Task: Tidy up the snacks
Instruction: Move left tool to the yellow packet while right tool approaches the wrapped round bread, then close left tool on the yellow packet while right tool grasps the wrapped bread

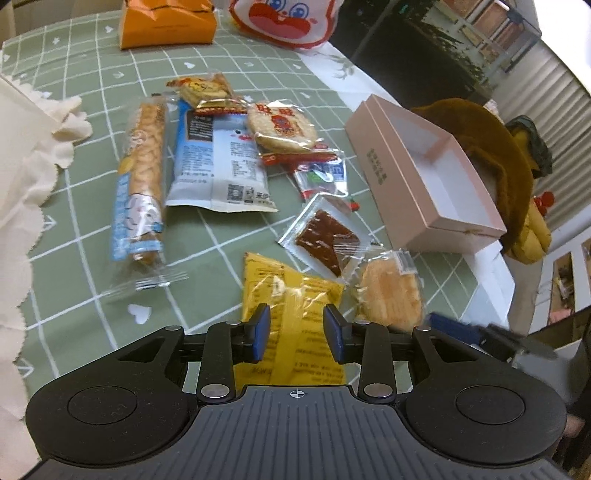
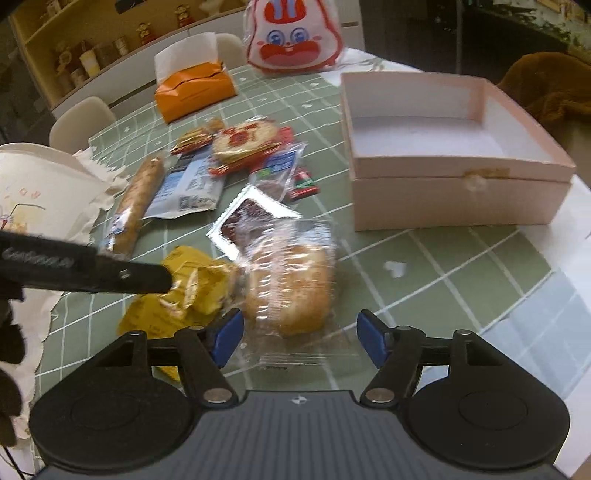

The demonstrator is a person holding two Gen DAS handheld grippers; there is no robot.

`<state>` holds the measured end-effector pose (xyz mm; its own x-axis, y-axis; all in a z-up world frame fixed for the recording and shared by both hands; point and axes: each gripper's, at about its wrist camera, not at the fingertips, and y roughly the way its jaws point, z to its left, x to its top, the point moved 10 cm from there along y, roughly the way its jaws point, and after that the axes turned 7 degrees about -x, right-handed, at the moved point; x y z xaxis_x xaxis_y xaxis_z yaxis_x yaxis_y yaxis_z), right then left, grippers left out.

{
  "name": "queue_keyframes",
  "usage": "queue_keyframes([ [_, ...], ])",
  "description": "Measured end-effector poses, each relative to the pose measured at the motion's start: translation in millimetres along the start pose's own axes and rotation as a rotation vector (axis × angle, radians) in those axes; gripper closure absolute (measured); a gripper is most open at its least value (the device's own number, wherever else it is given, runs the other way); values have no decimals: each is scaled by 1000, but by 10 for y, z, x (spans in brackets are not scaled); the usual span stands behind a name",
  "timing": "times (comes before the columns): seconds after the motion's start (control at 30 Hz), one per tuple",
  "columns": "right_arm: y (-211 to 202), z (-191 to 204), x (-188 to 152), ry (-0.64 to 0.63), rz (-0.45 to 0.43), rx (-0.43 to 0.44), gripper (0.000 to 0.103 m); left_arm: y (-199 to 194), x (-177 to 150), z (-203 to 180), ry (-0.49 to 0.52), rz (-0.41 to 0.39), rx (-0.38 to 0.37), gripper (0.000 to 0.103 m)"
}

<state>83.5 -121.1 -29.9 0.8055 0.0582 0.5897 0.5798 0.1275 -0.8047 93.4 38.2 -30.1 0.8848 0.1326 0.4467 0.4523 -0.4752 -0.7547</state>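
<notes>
Wrapped snacks lie on a green checked tablecloth (image 1: 85,206). My left gripper (image 1: 297,334) stands over a yellow packet (image 1: 291,291), its blue pads on either side of the packet with small gaps. In the right wrist view its finger (image 2: 92,273) rests on the crumpled yellow packet (image 2: 195,280). My right gripper (image 2: 301,341) is open, its jaws wide around a clear-wrapped rice cracker (image 2: 291,284), which also shows in the left wrist view (image 1: 389,291). An open, empty pink box (image 2: 454,199) stands to the right; it shows in the left wrist view (image 1: 399,173) too.
Further back lie a long biscuit pack (image 1: 142,177), a blue-white pouch (image 1: 221,162), a round red-printed cracker (image 1: 280,127) and a dark jerky sachet (image 1: 325,240). An orange bag (image 1: 166,26) and a red-white bag (image 1: 284,18) stand at the back. White cloth (image 1: 22,177) lies left.
</notes>
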Motion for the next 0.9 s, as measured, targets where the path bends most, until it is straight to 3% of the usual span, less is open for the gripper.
queue_keyframes([
  [0.27,3,-216,3,44,-11,-38,29,90,-83,-133,110,39,59,66],
  [0.4,-37,-190,32,-10,-34,-60,29,178,-52,-172,178,23,113,60],
  [0.63,-1,-264,362,-26,-88,-87,27,181,-33,-121,162,21,92,59],
  [0.9,413,-121,824,1,-38,-25,25,101,-32,-2,108,5,58,62],
])
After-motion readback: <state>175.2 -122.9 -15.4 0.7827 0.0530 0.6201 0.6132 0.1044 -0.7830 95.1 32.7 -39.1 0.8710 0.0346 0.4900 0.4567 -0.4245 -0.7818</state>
